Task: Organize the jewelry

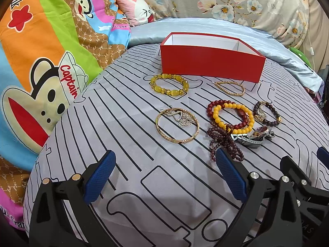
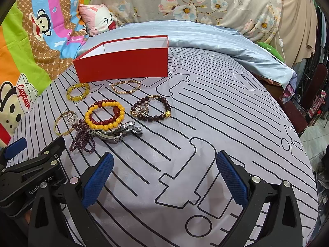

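Observation:
An open red box (image 1: pixel 209 65) (image 2: pixel 123 65) stands at the far side of a grey lined cloth. In front of it lie a yellow bead bracelet (image 1: pixel 169 84) (image 2: pixel 78 92), a thin gold bead bracelet (image 1: pixel 230 87) (image 2: pixel 126 87), a gold bangle with earrings inside (image 1: pixel 177 124) (image 2: pixel 64 122), red and yellow bead bracelets (image 1: pixel 231 117) (image 2: pixel 104 115), a dark bead bracelet (image 1: pixel 266 114) (image 2: pixel 151 109), purple beads (image 1: pixel 224 142) (image 2: pixel 82 138) and a silver watch (image 1: pixel 254 135) (image 2: pixel 119 132). My left gripper (image 1: pixel 164 174) is open and empty near the bangle. My right gripper (image 2: pixel 164 175) is open and empty, right of the jewelry.
A cartoon monkey blanket (image 1: pixel 41 61) lies left, a pale blue quilt (image 1: pixel 267 47) and a floral cover (image 2: pixel 205 4) behind the box. The right gripper's body shows at the left wrist view's right edge (image 1: pixel 298 177). The bed's right edge drops to a floor (image 2: pixel 314 140).

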Action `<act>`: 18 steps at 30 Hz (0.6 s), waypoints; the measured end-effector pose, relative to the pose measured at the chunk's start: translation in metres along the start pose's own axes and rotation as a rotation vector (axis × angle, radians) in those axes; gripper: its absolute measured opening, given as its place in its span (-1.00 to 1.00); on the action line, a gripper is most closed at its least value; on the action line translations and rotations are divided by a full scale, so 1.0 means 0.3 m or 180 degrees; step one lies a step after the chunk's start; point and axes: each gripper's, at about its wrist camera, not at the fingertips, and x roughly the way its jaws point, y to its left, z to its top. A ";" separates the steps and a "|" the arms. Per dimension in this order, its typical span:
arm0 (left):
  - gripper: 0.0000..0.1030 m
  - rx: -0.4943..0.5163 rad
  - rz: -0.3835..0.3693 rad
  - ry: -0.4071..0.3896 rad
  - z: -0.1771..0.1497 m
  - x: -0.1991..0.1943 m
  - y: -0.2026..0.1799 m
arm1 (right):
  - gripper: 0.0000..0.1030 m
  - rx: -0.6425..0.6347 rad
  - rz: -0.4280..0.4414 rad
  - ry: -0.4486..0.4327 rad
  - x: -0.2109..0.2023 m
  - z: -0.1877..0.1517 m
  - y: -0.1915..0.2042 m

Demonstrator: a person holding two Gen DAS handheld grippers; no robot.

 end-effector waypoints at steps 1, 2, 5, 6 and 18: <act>0.83 0.0002 0.0002 -0.0001 0.000 -0.001 0.000 | 0.90 0.0000 0.0001 0.0001 -0.001 0.000 0.000; 0.83 0.0003 0.0000 0.0000 -0.001 0.000 -0.001 | 0.90 0.0000 0.0002 0.0000 0.001 0.000 0.001; 0.83 0.0003 0.0005 0.0000 -0.001 -0.001 -0.001 | 0.90 0.0001 0.0001 -0.0001 0.000 -0.001 0.000; 0.83 0.0003 0.0003 0.0000 0.000 0.000 -0.002 | 0.90 0.0001 0.0003 -0.0002 0.000 -0.001 0.001; 0.82 0.0005 0.0005 0.0001 0.001 -0.001 -0.001 | 0.90 -0.0001 -0.0001 -0.0002 0.001 -0.001 0.001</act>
